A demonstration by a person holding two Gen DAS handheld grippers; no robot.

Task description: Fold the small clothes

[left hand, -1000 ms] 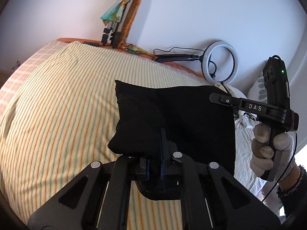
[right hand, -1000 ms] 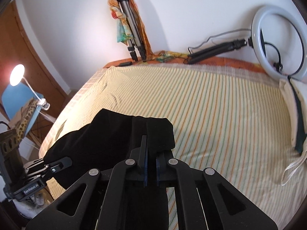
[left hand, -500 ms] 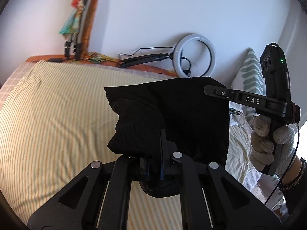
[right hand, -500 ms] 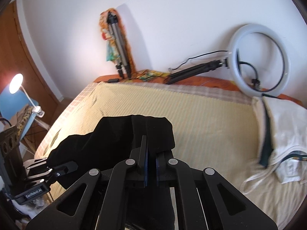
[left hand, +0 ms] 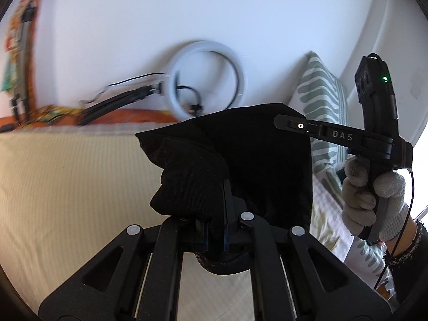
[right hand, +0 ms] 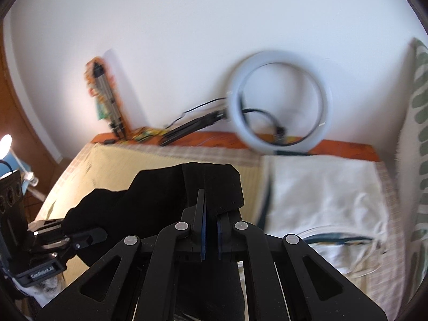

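I've got both grippers pinched tight on one black garment (left hand: 256,160), held up in the air above the striped bedspread (left hand: 67,187): left gripper (left hand: 214,230) has its jaws together on a bunched edge, fabric pokes out btwn the pads. Right gripper (right hand: 210,222) is likewise clamped on the opposite edge, w/ the cloth spanning btwn the two tools; gloved hand (left hand: 371,195) grips its handle. Background is blurred: ring light (right hand: 281,107) against the wall, white folded clothes (right hand: 321,187) on the bed's right side, leaf-print pillow (left hand: 321,99) beyond.
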